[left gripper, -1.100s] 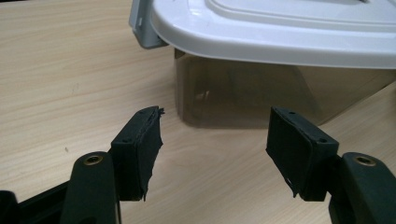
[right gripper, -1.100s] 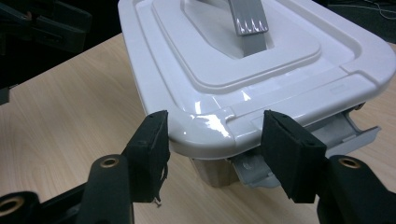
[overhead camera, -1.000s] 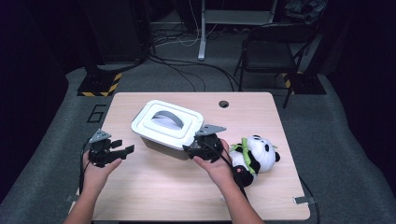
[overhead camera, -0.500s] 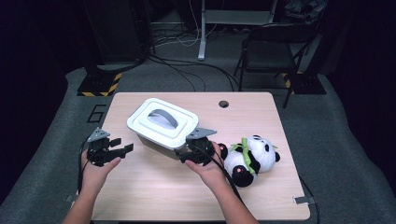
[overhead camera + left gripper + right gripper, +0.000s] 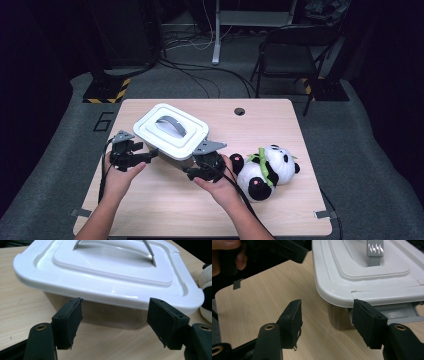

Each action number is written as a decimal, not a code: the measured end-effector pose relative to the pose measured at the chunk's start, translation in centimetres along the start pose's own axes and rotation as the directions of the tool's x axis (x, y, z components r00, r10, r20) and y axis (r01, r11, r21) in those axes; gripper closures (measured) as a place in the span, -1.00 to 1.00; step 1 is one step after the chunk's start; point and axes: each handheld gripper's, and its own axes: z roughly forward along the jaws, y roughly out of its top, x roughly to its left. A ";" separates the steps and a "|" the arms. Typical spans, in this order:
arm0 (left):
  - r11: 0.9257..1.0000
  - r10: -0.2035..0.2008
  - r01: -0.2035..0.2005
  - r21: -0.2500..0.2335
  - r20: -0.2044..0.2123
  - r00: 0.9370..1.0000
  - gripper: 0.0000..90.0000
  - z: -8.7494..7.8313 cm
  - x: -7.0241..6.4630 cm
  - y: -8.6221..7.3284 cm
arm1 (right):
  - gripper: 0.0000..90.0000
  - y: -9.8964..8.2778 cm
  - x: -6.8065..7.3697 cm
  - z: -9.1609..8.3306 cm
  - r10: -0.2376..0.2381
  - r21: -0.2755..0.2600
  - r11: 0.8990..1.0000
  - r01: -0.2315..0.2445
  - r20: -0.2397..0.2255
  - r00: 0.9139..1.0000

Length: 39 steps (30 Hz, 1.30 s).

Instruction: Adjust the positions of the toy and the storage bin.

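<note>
White plastic lid (image 5: 171, 130) with a grey handle (image 5: 170, 124) sits closed on the clear storage box (image 5: 100, 313), which stands toward the left of the wooden table (image 5: 280, 210), a plush panda (image 5: 265, 170) just to its right.

Change over the last second: you brought both hands in from the near edge, up to the box. Your left gripper (image 5: 131, 154) is now at the box's left corner; its jaws have just been opening and stand wide in the left gripper view — pads just under the lid rim, nothing pressed between them. Your right gripper (image 5: 202, 167) is at the near-right corner; its jaws have just been closing a little but remain apart. In the right gripper view one pad (image 5: 368, 322) lies below the rim by the latch tab (image 5: 397, 315), the other (image 5: 292, 322) hangs over bare table.

Reading: neither gripper holds anything yet. You appear lined up to unlatch or lift the lid from two sides — next you likely need to seat the pads on the rim before squeezing.
</note>
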 end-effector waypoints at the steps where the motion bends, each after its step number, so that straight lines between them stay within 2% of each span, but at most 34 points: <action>1: 1.000 0.007 -0.007 0.000 -0.007 1.000 -0.41 0.2 -0.4 0.3 | -0.10 0.0 0.1 -0.4 0.001 -0.007 1.000 -0.001 -0.001 1.000; 5: 1.000 0.006 -0.006 0.001 -0.029 1.000 -0.50 1.2 -1.5 1.1 | -0.09 0.1 0.1 -2.4 -0.002 -0.045 0.999 0.003 0.008 1.000; 8: 1.000 0.014 -0.013 0.014 -0.078 0.997 -0.62 2.0 -2.2 1.4 | -0.09 0.0 -0.1 -4.2 -0.015 -0.073 0.997 0.016 0.020 1.000; 11: 1.000 0.019 -0.017 0.015 -0.133 0.991 -0.69 2.5 -2.7 1.7 | -0.09 -0.2 -0.3 -5.8 -0.010 -0.099 0.995 0.014 0.035 0.999; 15: 1.000 -0.007 0.008 0.005 -0.171 0.985 -0.76 3.1 -2.8 1.9 | -0.09 -0.8 -0.9 -7.9 0.002 -0.129 0.992 0.006 0.063 0.998; 18: 0.999 -0.034 0.038 0.020 -0.193 0.981 -0.87 3.5 -2.8 1.8 | -0.09 -1.5 -1.8 -9.4 0.019 -0.143 0.990 -0.006 0.089 0.996; 23: 0.999 -0.027 0.034 0.034 -0.190 0.981 -0.90 3.5 -2.4 1.8 | -0.09 -2.4 -3.7 -11.1 0.084 -0.177 0.982 -0.061 0.124 0.989; 25: 0.999 -0.029 0.037 0.035 -0.198 0.980 -0.90 3.5 -2.2 1.8 | -0.09 -2.6 -4.3 -11.5 0.099 -0.188 0.979 -0.072 0.133 0.986; 27: 0.999 -0.020 0.029 0.042 -0.213 0.977 -0.90 3.4 -1.8 1.7 | -0.09 -2.8 -4.8 -11.8 0.112 -0.192 0.978 -0.083 0.143 0.983; 28: 0.999 -0.014 0.024 0.047 -0.210 0.978 -0.90 3.2 -1.2 1.6 | -0.09 -2.9 -4.9 -11.9 0.118 -0.195 0.977 -0.088 0.147 0.982; 31: 0.999 -0.036 0.042 0.033 -0.181 0.983 -0.74 2.6 -0.1 1.5 | -0.09 -3.1 -5.3 -12.1 0.130 -0.200 0.975 -0.098 0.154 0.979; 37: 0.998 -0.062 0.065 0.013 -0.152 0.986 -0.55 1.8 1.5 0.9 | -0.09 -3.4 -5.7 -12.0 0.143 -0.193 0.975 -0.112 0.157 0.977; 39: 0.998 -0.062 0.065 0.019 -0.146 0.987 -0.49 1.5 2.0 0.9 | -0.09 -3.4 -5.6 -12.0 0.144 -0.193 0.975 -0.112 0.159 0.977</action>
